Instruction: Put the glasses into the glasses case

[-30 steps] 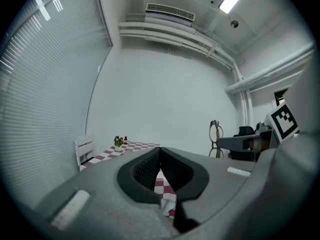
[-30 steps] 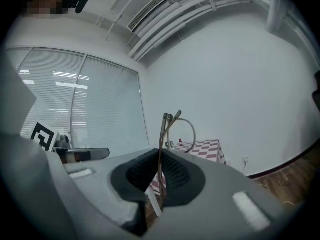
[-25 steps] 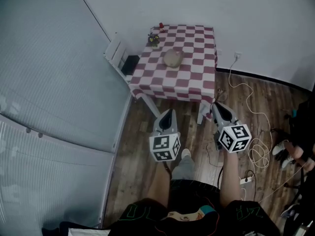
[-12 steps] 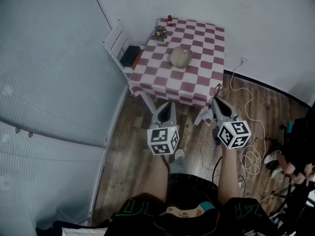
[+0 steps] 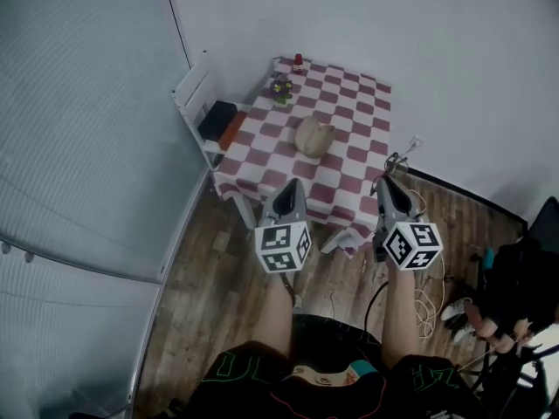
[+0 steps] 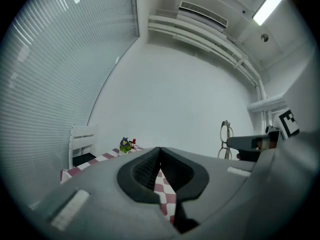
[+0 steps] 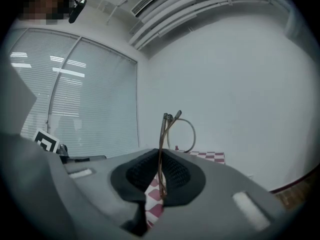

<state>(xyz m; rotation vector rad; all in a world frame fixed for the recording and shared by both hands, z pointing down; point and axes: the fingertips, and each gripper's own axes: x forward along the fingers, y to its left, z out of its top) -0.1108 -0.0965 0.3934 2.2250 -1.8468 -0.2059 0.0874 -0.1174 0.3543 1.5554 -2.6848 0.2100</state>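
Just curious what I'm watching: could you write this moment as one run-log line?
right gripper: shut on glasses | left gripper: shut, empty | glasses case: on checkered table, untouched

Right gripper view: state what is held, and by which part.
The glasses, pinched at the folded frame's lower part; a rim stands above the tongs.

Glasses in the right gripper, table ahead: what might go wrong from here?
The right gripper pinches the glasses by their thin frame, most of it sticking out above; they may slip or bend.
Loose cables lie on the floor by the table: a trip hazard.
Whether the glasses case is open is unclear.
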